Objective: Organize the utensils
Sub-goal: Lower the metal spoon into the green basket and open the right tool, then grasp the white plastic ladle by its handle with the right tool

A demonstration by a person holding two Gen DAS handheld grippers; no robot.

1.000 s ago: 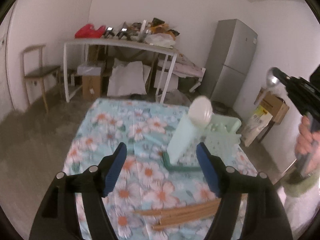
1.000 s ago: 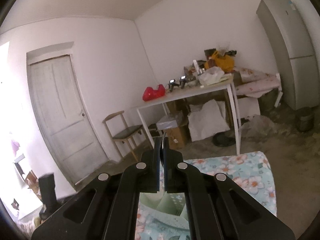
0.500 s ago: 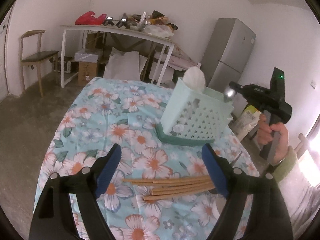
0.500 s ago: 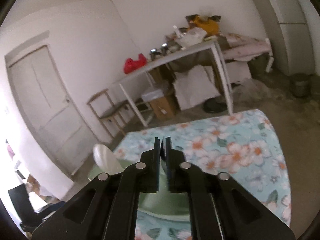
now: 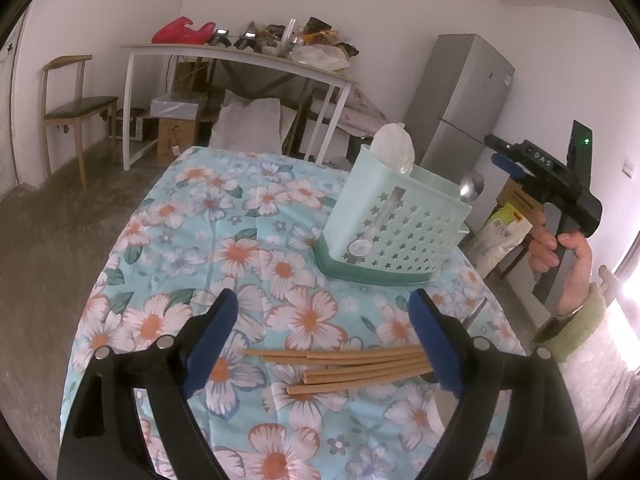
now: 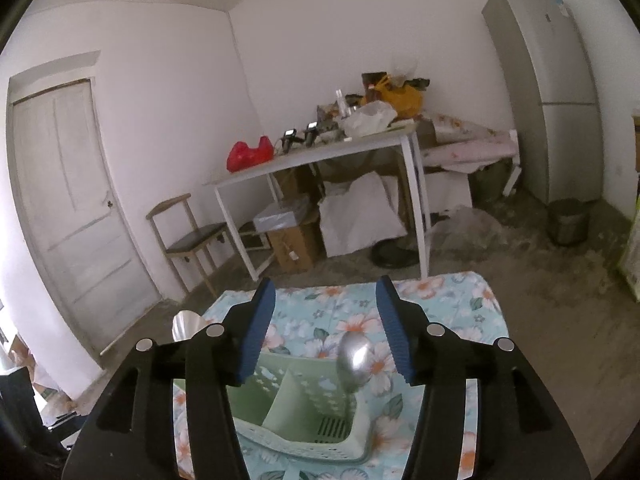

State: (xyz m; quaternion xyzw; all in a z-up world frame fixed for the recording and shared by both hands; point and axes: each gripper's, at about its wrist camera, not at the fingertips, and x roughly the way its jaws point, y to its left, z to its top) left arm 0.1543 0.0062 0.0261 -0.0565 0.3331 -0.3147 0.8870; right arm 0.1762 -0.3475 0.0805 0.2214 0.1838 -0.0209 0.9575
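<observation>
Floral blue tablecloth [image 5: 248, 240] carries a pale green perforated plastic utensil caddy [image 5: 400, 232], a steel spoon [image 6: 354, 356] standing upright inside it. Directly above the caddy, the right gripper [image 6: 326, 328] is opening its jaws, no longer touching the spoon. Nearer than the caddy, the left gripper [image 5: 324, 340] is opening wide over loose wooden chopsticks [image 5: 352, 364].

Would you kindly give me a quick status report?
Right gripper jaws opening, metal spoon dropped into green holder. Left gripper jaws opening over chopsticks. Nothing blocking.
</observation>
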